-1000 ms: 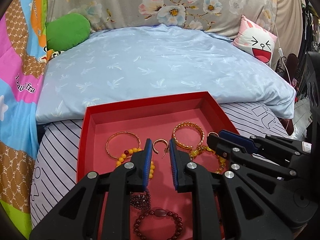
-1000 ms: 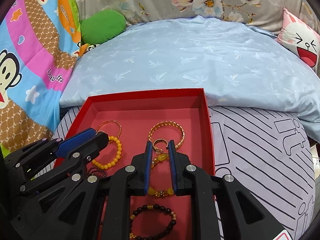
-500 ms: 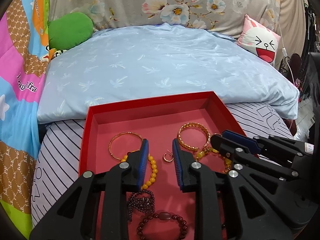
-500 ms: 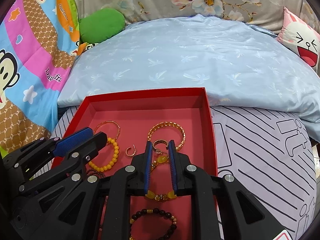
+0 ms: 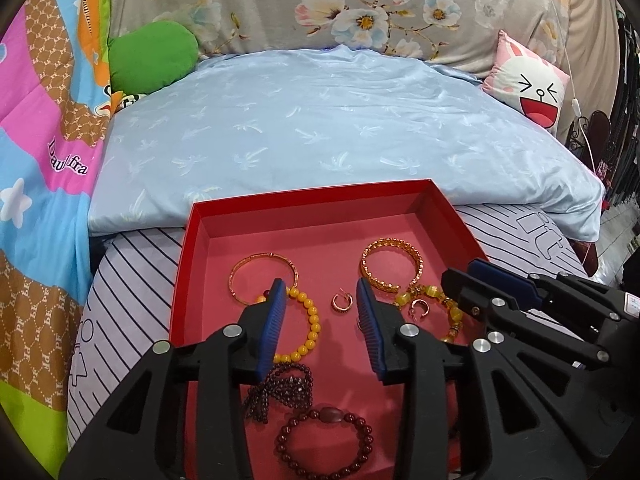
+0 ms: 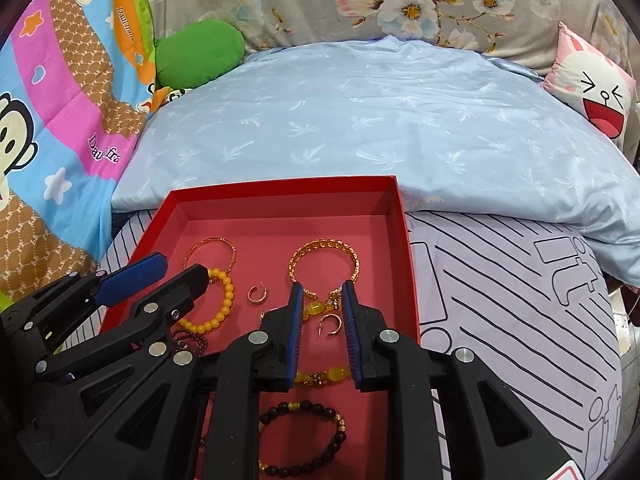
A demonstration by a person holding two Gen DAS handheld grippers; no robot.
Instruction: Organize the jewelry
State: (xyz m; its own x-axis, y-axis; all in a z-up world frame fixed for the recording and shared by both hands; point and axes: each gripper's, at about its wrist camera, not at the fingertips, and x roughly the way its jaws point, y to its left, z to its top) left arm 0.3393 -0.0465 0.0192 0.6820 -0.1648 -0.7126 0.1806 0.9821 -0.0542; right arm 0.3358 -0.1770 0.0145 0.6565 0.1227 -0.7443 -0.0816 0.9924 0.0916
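A red box on the bed holds the jewelry. My left gripper hovers over its middle with jaws opening and nothing pressed between them. A small gold hoop earring lies on the box floor just beyond the pads. My right gripper is beside it over the right half, jaws also opening. A second hoop earring lies loose between its pads, which do not touch it. Gold bangles and a yellow bead bracelet lie around them.
Dark bead bracelets and a yellow stone bracelet lie at the box's near end. The box sits on a striped cover. A light blue quilt lies behind it, with a green cushion and a pink cartoon pillow beyond.
The left jaws spread and let go of the earring, which now lies on the box floor. The right jaws parted slightly, and their earring slipped back between them.
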